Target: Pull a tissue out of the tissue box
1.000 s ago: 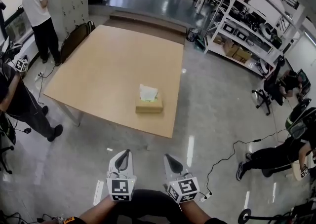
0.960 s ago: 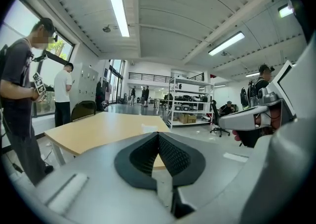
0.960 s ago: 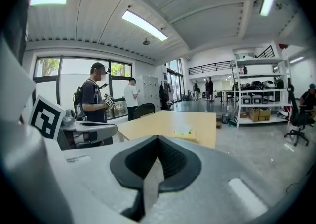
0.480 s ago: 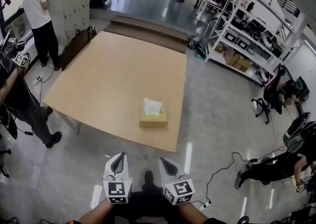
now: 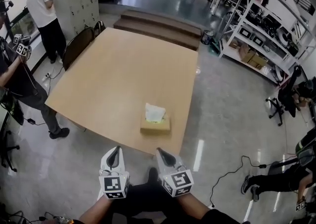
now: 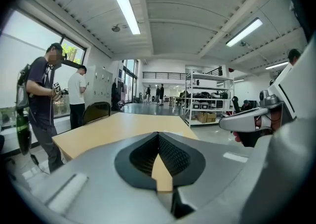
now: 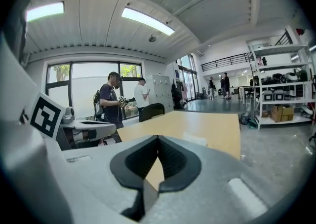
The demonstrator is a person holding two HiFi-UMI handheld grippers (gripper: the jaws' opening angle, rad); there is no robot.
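Observation:
A tan tissue box (image 5: 155,125) with a white tissue (image 5: 155,112) sticking up from its top sits near the front edge of the wooden table (image 5: 118,75). My left gripper (image 5: 114,152) and right gripper (image 5: 161,153) are held side by side over the floor, just short of that edge, both pointing at the table. Each is shut with nothing between its jaws. In the left gripper view the left gripper's (image 6: 158,134) tips meet, with the tabletop (image 6: 123,122) beyond. In the right gripper view the right gripper's (image 7: 158,138) tips meet too, and a pale scrap of tissue (image 7: 196,139) shows past them.
A person holding grippers (image 5: 19,77) stands at the table's left, another in a white shirt (image 5: 43,13) further back. A dark chair (image 5: 80,42) stands at the far left edge. Metal shelving (image 5: 259,30) lines the right. Steps (image 5: 158,23) lie beyond the table. A cable (image 5: 229,166) crosses the floor.
Both grippers have come forward together towards the table's front edge. The tissue box now lies closer in the head view. Both stay shut.

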